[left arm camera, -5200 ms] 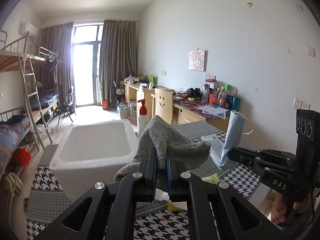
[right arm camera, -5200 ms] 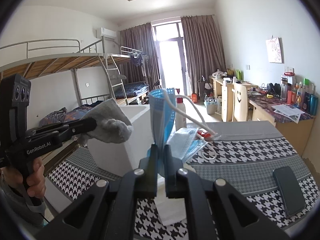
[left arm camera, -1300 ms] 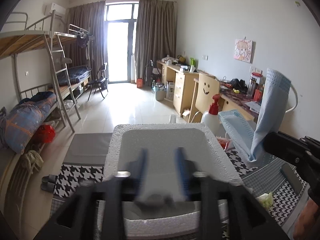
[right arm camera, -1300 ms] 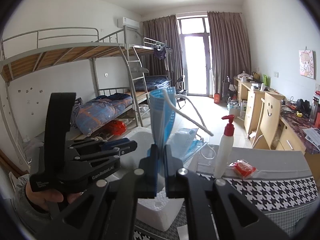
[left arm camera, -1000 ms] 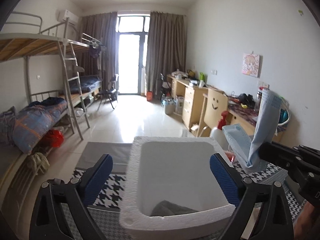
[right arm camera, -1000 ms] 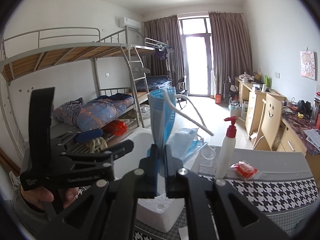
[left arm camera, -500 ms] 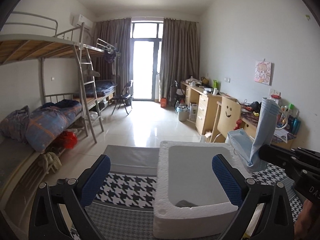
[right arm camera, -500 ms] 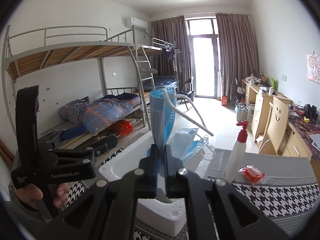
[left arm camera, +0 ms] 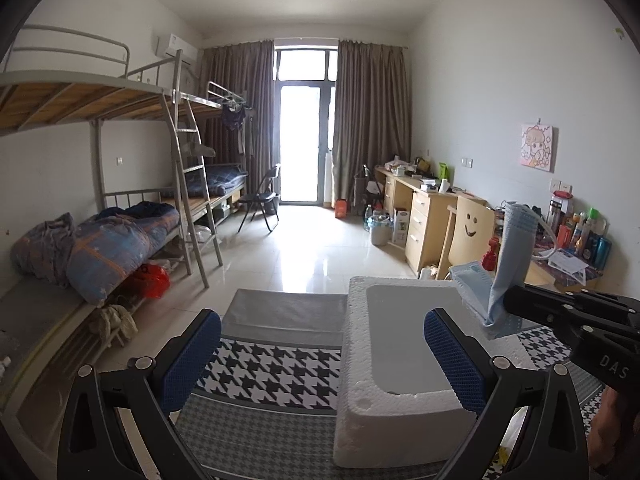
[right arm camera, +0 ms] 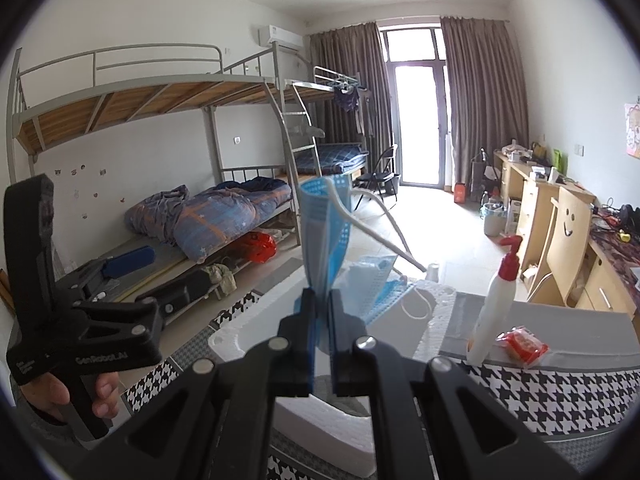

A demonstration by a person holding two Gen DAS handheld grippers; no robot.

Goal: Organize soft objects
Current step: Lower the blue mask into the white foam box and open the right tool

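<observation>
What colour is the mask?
Light blue, with white ear loops; the mask shows best in the right wrist view.

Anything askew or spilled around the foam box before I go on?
Nothing spilled or damaged that I can see. The white foam box sits upright on the houndstooth table. The right gripper pinches blue face masks upright above the box, ear loops dangling. The left gripper is open and empty. The pump bottle stands upright.

I see the left gripper (left arm camera: 322, 344) with jaws spread wide, nothing between them, hand (right arm camera: 68, 394) wrapped round its handle. My right gripper (right arm camera: 321, 312) is clamped on the face mask (right arm camera: 324, 232), pointing slightly downward.
</observation>
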